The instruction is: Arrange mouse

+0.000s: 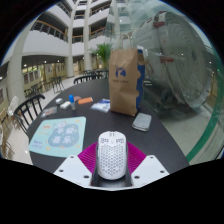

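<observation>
A white mouse (110, 160) with a honeycomb-perforated shell sits between my gripper's (110, 150) two fingers. The magenta pads (88, 156) press against both of its sides, so the gripper is shut on it. The mouse points forward along the fingers, over the near edge of the dark round table (100, 122). A pale blue mat (60, 133) lies on the table just ahead and to the left of the fingers.
A brown paper bag (124, 82) stands upright beyond the fingers. A small grey flat device (142, 121) lies to its front right. Small boxes (66, 103) and an orange item (85, 100) lie at the far left. Chairs (28, 103) stand beyond the table's left edge.
</observation>
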Demonstrator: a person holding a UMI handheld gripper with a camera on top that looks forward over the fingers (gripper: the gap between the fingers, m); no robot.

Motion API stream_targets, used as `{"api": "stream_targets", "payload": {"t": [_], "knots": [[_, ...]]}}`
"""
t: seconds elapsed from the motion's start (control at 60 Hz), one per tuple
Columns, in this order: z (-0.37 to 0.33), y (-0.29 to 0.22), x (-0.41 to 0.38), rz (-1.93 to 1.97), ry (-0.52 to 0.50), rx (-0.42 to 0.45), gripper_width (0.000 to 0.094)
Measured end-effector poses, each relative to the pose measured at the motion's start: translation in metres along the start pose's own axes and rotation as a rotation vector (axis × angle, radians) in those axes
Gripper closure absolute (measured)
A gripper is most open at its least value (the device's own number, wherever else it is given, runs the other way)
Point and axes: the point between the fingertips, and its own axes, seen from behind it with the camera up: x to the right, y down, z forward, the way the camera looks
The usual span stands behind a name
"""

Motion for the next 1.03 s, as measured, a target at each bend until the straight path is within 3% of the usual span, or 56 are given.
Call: {"api": "stream_targets", "payload": {"t": [0.083, 0.217, 0.467, 0.5, 0.533, 0.667, 0.7, 0.733, 0.75, 0.783, 1.033], "knots": [[-0.009, -0.053, -0.034, 0.014, -0.038, 0.073, 0.0548], [0.023, -0.099, -0.121, -0.029, -0.103, 0.094, 0.0549], [0.103, -0.012, -0.231, -0.134, -0.186, -0.119, 0.0547], [0.107, -0.003, -0.231, -0.136, -0.178, -0.136, 0.0538], [0.111, -0.007, -0.231, -0.149, -0.171, -0.1, 0.053], [0.108, -0.003, -0.23, -0.195, -0.199, -0.127, 0.0387], [0.102, -0.003, -0.23, -0.207, -0.223, -0.136, 0.0273], [0.094, -0.007, -0.227, -0.202, -0.237, -0.126, 0.0093], [0.089, -0.01, -0.225, -0.197, -0.241, -0.115, 0.0067], [0.079, -0.014, -0.219, -0.195, -0.249, -0.1, 0.0112], [-0.035, -0.005, -0.135, -0.199, -0.235, 0.019, 0.0084]]}}
